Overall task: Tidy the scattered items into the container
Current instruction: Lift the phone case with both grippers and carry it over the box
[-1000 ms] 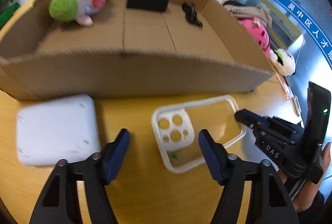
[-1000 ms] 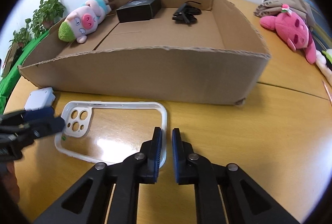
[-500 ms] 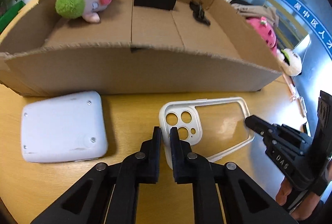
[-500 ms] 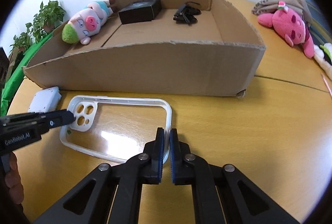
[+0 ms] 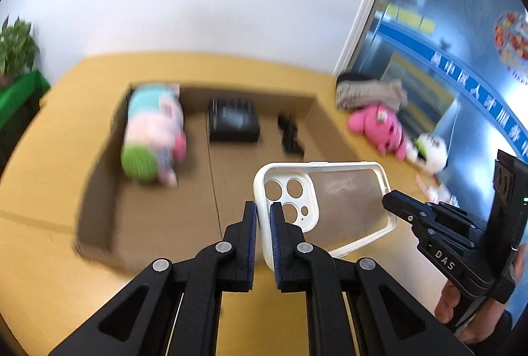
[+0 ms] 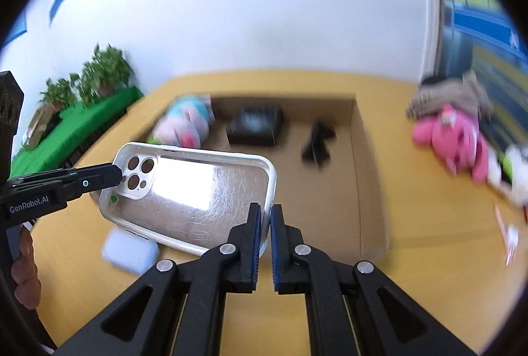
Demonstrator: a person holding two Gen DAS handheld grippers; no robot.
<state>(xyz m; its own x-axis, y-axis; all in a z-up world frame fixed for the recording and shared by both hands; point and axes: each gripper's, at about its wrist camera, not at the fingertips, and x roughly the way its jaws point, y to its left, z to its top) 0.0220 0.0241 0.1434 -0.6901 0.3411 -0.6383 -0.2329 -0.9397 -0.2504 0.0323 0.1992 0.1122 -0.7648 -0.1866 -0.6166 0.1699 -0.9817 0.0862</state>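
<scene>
White-rimmed clear plastic phone case [image 5: 343, 200] held above the yellow tabletop [image 5: 39, 273], left claw [image 5: 263, 217] clamped on its camera end, right claw [image 6: 266, 219] clamped on the opposite rim (both pinched tight), open brown cardboard box [image 6: 366, 177] just beyond, small white rectangular box [image 6: 128, 252] below.

Left tongs [image 5: 263, 217] pinched tight on the camera end of the phone case [image 5: 325, 200], tips tilted down. Right tongs [image 6: 266, 220] pinched tight on the other end, tilted down the same way. Both held up side by side, facing forward. A hand [image 5: 445, 306] wrapped round the right handle, another [image 6: 24, 276] round the left.
</scene>
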